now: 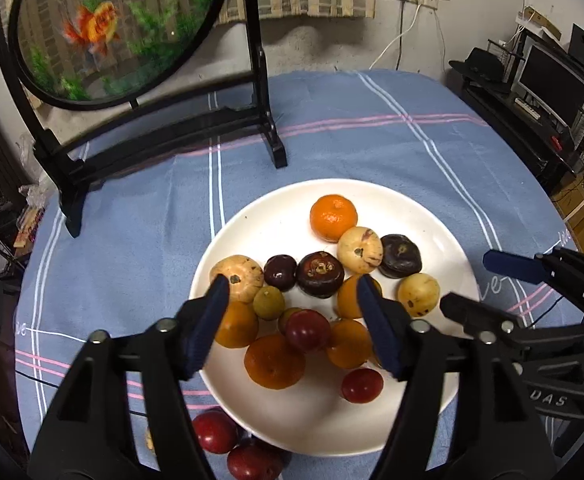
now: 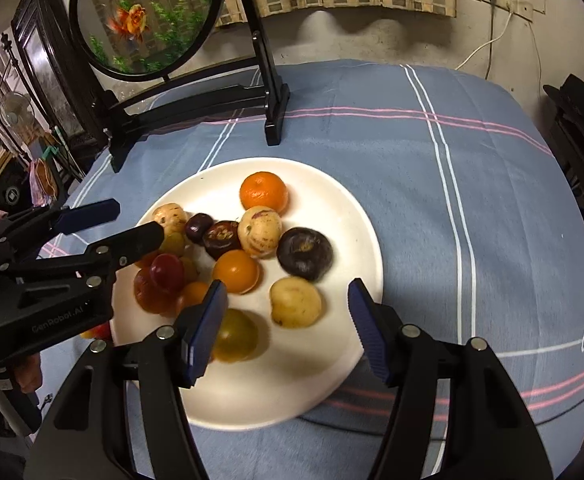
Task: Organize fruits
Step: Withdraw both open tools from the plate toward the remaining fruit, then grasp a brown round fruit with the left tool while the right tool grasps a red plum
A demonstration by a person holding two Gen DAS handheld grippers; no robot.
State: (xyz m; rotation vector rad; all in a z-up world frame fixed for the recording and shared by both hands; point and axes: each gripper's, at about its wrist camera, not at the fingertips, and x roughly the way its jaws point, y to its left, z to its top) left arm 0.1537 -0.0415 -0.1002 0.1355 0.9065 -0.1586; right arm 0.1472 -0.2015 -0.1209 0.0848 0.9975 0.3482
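A white plate (image 1: 372, 200) holds several fruits: a bright tangerine (image 1: 333, 217), pale yellow fruits (image 1: 359, 249), dark purple ones (image 1: 319, 274), oranges (image 1: 274, 361) and red plums (image 1: 307, 330). Two red plums (image 1: 214, 431) lie on the cloth beside the plate's near rim. My left gripper (image 1: 292, 300) is open and empty, hovering above the pile. My right gripper (image 2: 288, 304) is open and empty above the plate (image 2: 332, 200), its fingers either side of a pale yellow fruit (image 2: 295, 302). It also shows in the left wrist view (image 1: 472, 284).
The round table has a blue striped cloth (image 1: 372, 132). A black stand with a round goldfish panel (image 1: 112, 28) stands at the back left. Shelves with a monitor (image 1: 552, 84) are off the table to the right.
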